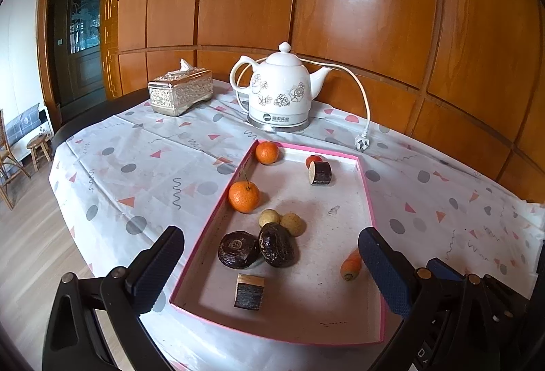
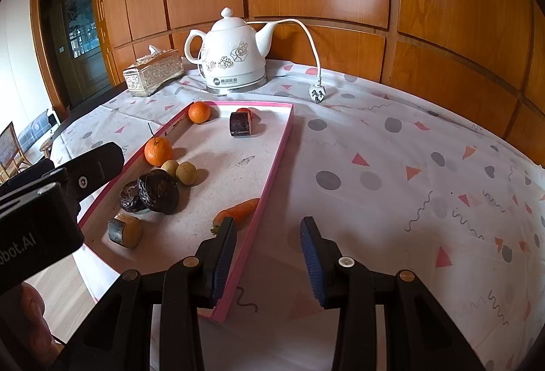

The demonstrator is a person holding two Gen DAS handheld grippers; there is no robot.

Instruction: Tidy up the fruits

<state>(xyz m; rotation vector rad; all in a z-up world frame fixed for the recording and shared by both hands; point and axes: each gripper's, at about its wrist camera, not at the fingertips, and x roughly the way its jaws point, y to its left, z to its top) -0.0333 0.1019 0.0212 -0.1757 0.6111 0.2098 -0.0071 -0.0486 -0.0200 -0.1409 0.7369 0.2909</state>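
Pink-rimmed tray [image 1: 369,200] lies on the tabletop [image 1: 112,166], under a patterned cloth, short of the kettle [image 1: 279,88] and tissue box [image 1: 180,91] at the far edge. All produce is inside the tray. Two oranges [image 1: 243,196] sit against its left wall, one at the far left corner. Two small tan fruits [image 1: 292,223] touch each other mid-tray, with two dark wrinkled fruits [image 1: 276,245] just nearer, also touching. One dark-skinned cut piece [image 1: 320,172] lies near the far wall with a small red fruit [image 1: 312,160] behind it; another cut piece [image 1: 249,291] lies near the near wall. A carrot [image 2: 238,211] rests along the right wall.

Left tongs [image 1: 270,265] hover over the tray's near end, wide apart, gripping nothing. Right tongs [image 2: 268,260] stand at a narrower gap (empty), straddling the tray's right wall near its near corner; the left pad [image 2: 224,255] sits just short of the carrot's end.
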